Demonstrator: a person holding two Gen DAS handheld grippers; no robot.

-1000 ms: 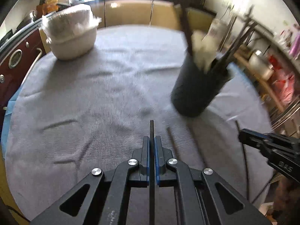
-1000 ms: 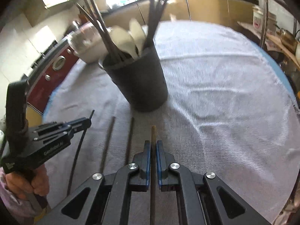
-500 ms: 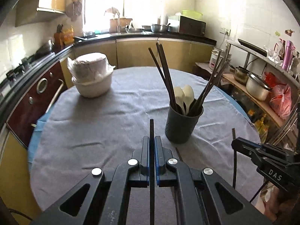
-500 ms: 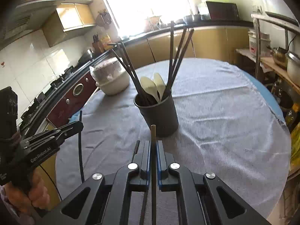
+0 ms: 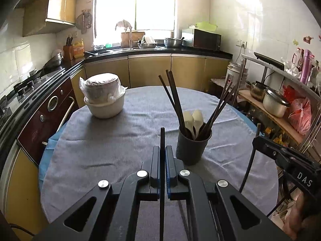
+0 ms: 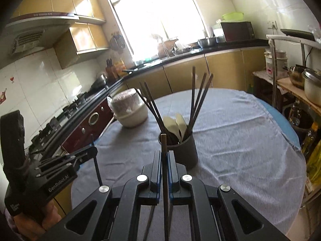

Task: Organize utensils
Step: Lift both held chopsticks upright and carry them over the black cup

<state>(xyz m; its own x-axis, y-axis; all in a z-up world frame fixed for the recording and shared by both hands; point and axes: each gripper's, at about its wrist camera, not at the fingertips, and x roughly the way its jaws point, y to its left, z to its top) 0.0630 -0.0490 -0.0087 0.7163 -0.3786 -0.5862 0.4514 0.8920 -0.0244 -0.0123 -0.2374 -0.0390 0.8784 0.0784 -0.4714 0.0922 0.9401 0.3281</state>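
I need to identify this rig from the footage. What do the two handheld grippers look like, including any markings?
Both are matte black with angular cut-out linkage arms, silver round pivot bolts and blue-lined fingers. The left gripper reads "GenRobot.AI" in white on its side; the right gripper reads "DAS". No cables or sleeves are clearly visible.

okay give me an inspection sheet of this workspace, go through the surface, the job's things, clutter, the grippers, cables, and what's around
Surface: round table under a grey cloth, blue layer showing at the edge.
Job's things: dark utensil cup upright on the cloth, holding dark chopsticks and two pale spoons; more chopsticks lie on the cloth below the grippers.
Clutter: stacked white bowls in plastic wrap at the far left of the table.
Grippers: left gripper shut on a dark chopstick; right gripper shut on a brown chopstick.
Cables: nothing seen on the table.
Surroundings: kitchen counter with sink, microwave, stove at left, shelf with pots at right.
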